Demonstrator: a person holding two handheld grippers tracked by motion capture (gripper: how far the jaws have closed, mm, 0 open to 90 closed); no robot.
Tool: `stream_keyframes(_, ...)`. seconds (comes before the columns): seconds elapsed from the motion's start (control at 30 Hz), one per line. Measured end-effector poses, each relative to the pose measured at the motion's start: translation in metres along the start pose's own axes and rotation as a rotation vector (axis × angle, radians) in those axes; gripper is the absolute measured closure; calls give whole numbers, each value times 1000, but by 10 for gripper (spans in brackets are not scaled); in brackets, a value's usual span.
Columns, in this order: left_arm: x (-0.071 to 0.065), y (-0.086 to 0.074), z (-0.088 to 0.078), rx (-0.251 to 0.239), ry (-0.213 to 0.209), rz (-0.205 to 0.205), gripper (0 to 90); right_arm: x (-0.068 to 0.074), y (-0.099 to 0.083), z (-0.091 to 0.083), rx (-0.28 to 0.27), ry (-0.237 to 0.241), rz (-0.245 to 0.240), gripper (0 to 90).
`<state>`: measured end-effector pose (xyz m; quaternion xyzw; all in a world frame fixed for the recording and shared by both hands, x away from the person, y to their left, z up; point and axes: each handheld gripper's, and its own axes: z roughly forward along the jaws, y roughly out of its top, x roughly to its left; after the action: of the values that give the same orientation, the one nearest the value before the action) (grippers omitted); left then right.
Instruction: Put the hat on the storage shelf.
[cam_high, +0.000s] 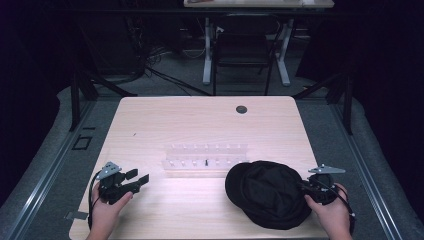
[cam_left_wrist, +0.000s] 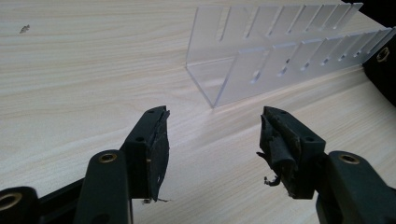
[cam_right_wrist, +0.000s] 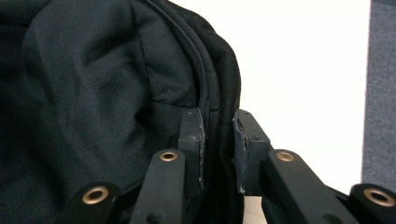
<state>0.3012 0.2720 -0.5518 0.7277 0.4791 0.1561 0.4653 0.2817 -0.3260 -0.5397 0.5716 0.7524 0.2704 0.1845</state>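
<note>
Right gripper view: the black cap (cam_right_wrist: 107, 88) is seen edge-on, its stitched rim running up between the two black jaws of the right gripper (cam_right_wrist: 218, 154). The pads stand narrowly apart on either side of the rim; the fabric appears to be pinched, though full contact on the far pad cannot be confirmed. For the grasp to be done well, the rim should be seated deep between the pads, so that the whole folded seam is taken and not a single layer, and the pinch should be completed before any lift.

In the high view the cap (cam_high: 267, 192) is shown lying flat on the near right part of the wooden table (cam_high: 200, 120), crown uppermost. Its long axis is judged to run roughly from 10 o'clock to 4 o'clock, with a flatter lobe, probably the brim, directed toward 10 o'clock; this cannot be told for certain. The right gripper (cam_high: 304, 188) is applied at the cap's 3 o'clock edge.

At 11 o'clock of the cap, just beside it, a clear slotted rack (cam_high: 205, 157) is placed. At 9 o'clock, well apart, the left gripper (cam_high: 137, 177) is held with its jaws wide apart and nothing between them.
</note>
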Motion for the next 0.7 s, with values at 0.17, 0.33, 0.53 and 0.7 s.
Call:
stream_keyframes(0.17, 0, 0, 0, -1, -2, -1, 422, 3, 2, 2, 6, 21, -36, 753)
stream_keyframes(0.33, -1, 0, 0, 2, -4, 0, 422, -1, 3, 2, 10, 49, -52, 752)
stream_keyframes(0.53, 0, 0, 0, 2, -1, 1, 422, -9, 5, -4, 38, 73, 120, 645)
stream_keyframes(0.7, -1, 0, 0, -1, -3, 0, 422, -11, 10, -14, 63, 62, 180, 617)
